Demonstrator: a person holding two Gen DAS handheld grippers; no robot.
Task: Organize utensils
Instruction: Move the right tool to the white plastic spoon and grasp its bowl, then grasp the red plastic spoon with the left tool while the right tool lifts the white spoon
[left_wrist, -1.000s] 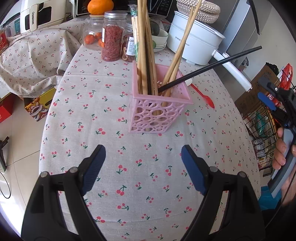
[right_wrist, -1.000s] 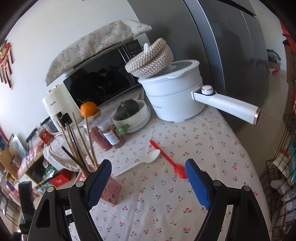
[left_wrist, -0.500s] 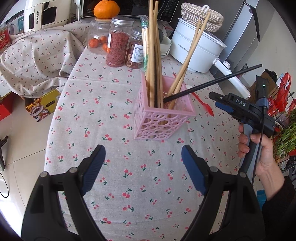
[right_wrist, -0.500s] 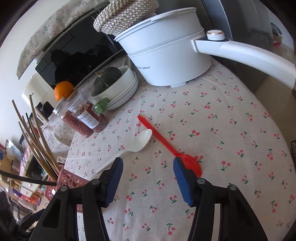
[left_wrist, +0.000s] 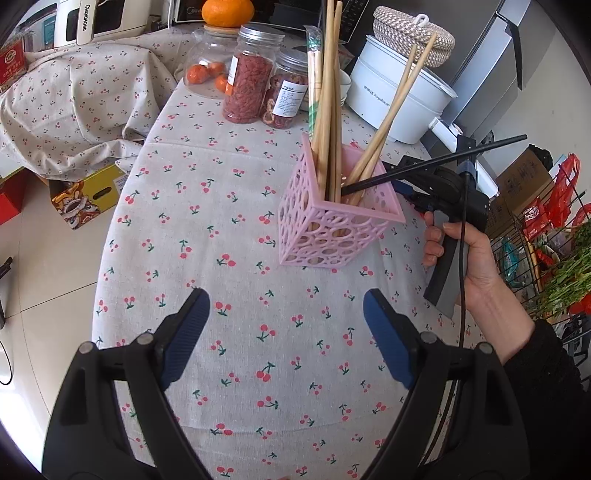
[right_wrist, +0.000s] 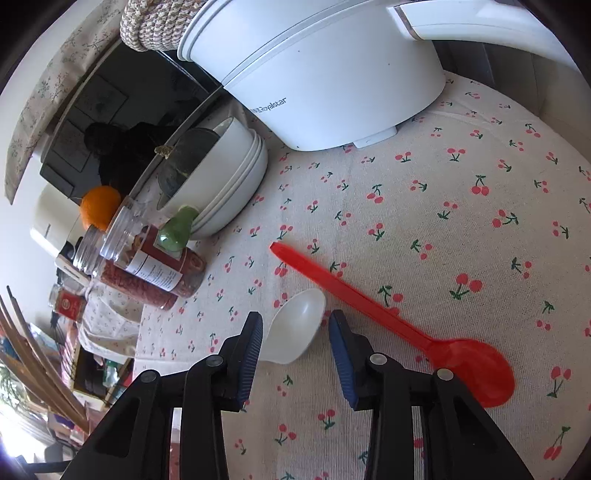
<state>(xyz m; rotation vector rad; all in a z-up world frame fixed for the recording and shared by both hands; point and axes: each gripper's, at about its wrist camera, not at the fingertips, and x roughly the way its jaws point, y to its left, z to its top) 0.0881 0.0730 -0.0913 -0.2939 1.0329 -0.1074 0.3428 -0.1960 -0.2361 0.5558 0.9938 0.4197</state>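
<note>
- Right gripper (right_wrist: 295, 338): jaws closing; white spoon (right_wrist: 295, 326) bowl between them, not yet pinched.
- Red spoon (right_wrist: 388, 314) just right.
- Left gripper (left_wrist: 286, 321): wide open, empty, holder (left_wrist: 332, 225) beyond.

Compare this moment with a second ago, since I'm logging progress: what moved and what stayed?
The right gripper came down to the table, its jaws closing around the white spoon's bowl, pads not yet pressing. The left gripper stayed open and empty near the pink holder. The red spoon and both spoons' positions are unchanged.
</note>
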